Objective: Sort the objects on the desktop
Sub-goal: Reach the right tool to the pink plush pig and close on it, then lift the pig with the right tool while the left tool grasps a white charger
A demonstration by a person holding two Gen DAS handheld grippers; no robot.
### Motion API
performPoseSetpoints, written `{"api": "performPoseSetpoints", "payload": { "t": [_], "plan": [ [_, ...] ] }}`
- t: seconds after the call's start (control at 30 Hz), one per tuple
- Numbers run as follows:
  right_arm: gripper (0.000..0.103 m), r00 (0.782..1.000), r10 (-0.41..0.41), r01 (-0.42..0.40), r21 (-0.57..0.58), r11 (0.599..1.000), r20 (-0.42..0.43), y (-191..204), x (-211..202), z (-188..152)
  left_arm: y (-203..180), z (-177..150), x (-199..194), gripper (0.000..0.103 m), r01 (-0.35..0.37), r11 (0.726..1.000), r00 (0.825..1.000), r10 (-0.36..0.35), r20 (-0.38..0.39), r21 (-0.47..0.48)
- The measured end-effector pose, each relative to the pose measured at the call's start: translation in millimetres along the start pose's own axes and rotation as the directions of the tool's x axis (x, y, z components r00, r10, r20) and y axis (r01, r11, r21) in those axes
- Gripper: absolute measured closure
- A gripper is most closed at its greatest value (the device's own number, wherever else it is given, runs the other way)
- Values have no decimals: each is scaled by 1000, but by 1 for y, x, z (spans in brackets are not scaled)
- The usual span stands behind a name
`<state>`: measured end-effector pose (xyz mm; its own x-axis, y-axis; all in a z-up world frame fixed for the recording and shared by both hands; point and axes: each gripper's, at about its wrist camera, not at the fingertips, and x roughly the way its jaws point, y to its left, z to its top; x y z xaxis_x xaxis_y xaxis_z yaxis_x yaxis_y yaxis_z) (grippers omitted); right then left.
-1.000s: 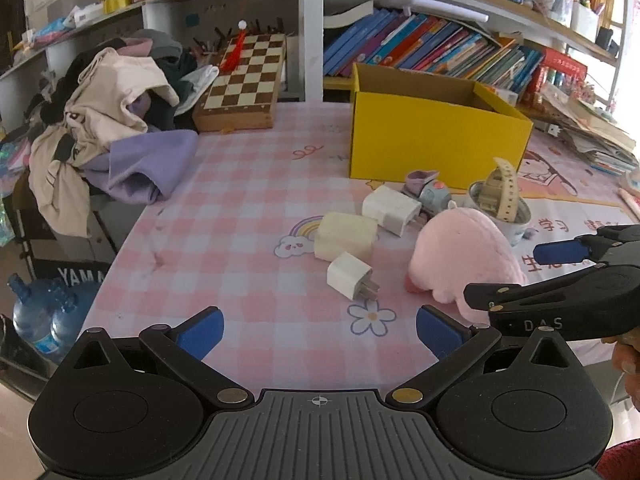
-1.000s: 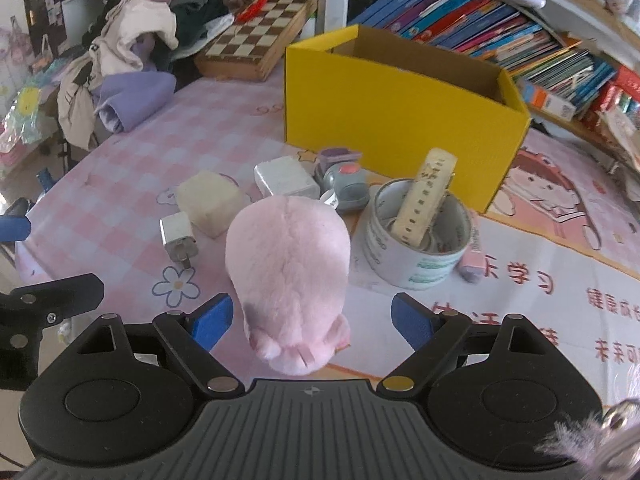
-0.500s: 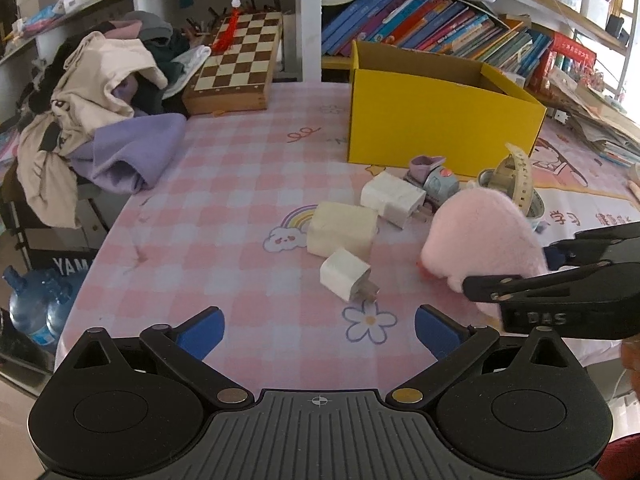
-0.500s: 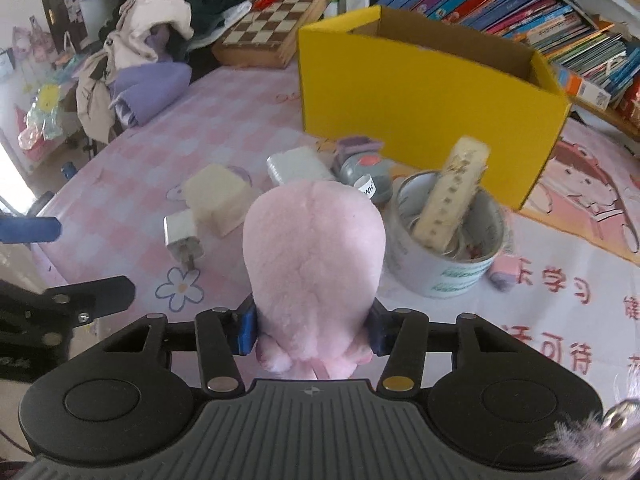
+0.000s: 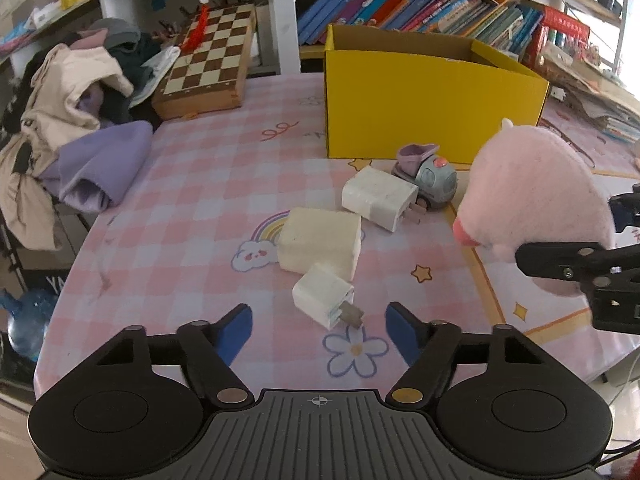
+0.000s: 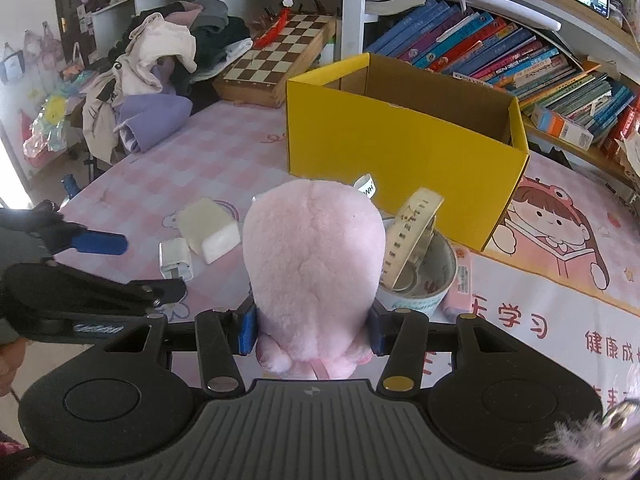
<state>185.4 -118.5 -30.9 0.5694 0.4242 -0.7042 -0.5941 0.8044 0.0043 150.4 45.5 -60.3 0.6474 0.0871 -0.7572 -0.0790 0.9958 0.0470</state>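
Observation:
My right gripper (image 6: 311, 330) is shut on a pink plush toy (image 6: 314, 264) and holds it above the table; the toy also shows in the left wrist view (image 5: 532, 196). An open yellow box (image 6: 400, 136) stands behind it. My left gripper (image 5: 319, 330) is open and empty, just in front of a small white charger (image 5: 323, 299). Behind that charger lie a cream block (image 5: 320, 242), a larger white charger (image 5: 378, 198) and a small toy truck (image 5: 428, 172). A roll of tape (image 6: 420, 280) holds a cream watch strap (image 6: 412, 236).
A heap of clothes (image 5: 72, 120) lies at the table's left edge. A chessboard (image 5: 208, 60) leans at the back. Books (image 5: 420, 4) fill the shelf behind the box. A pink eraser (image 6: 460, 280) lies beside the tape roll. The table's front edge is near.
My right gripper closed on the pink plush toy and lifted it off the table. My left gripper moved forward toward the small white charger and narrowed a little.

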Motion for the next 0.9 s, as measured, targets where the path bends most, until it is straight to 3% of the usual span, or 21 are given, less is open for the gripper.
{"api": "performPoseSetpoints", "payload": {
  "t": [0.33,0.47,0.7,0.9],
  "plan": [
    [55,999,29,-28,-34,999,30,-8,1,13,1,11,22,56,-5,999,999,3,-47,-31],
    [55,999,40,-38,-37,999,29,-11,2,16,3,11,24,72,0,999,998,-3,-68,-39],
    [55,997,61,-60,-35,998,38,-12,1,21,11,11,11,73,15,998,999,-18,-46,-67],
    [55,994,68,-66,-27,997,83,-16,-5,30,8,25,-18,74,30,998,998,-27,56,-54]
  ]
}}
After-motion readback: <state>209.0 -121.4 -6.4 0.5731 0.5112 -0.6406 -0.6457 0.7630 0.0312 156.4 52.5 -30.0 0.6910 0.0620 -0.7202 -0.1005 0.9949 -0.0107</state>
